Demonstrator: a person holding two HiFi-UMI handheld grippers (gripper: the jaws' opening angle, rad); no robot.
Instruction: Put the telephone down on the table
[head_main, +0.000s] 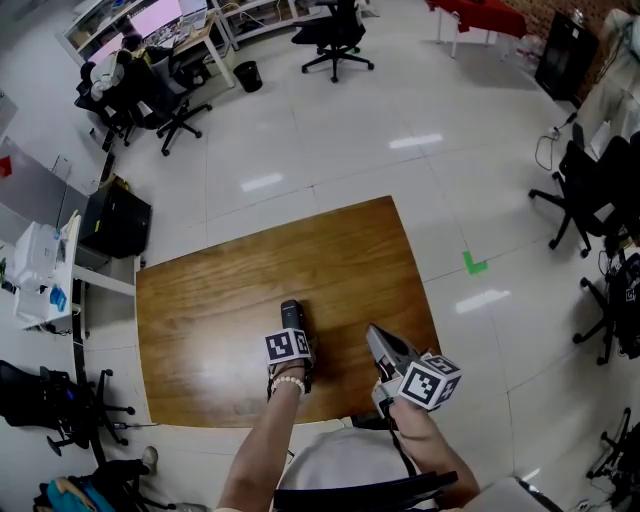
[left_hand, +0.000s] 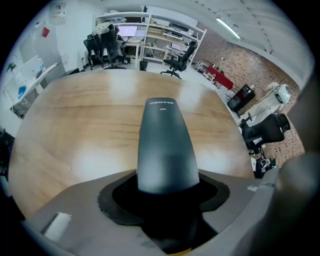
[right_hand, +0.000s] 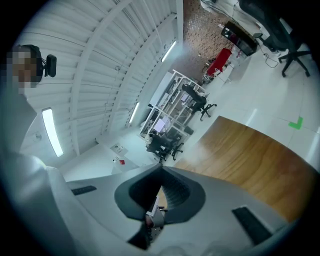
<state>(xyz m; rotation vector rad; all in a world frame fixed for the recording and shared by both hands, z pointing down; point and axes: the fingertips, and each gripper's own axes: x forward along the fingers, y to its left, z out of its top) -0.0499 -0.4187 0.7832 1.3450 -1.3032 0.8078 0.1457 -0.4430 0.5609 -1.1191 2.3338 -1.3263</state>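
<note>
A dark grey telephone handset sticks out of my left gripper, which is shut on it over the near middle of the wooden table. In the left gripper view the telephone runs forward from between the black pads of the left gripper, low over the table top; whether it touches the wood I cannot tell. My right gripper hangs above the table's near right part, beside the left one, its tips together and nothing in it. The right gripper looks across the table.
The table's near edge lies just in front of the person. Office chairs stand on the tiled floor beyond the table and to the right. A black case and a white desk sit at the table's left. A green tape mark is on the floor.
</note>
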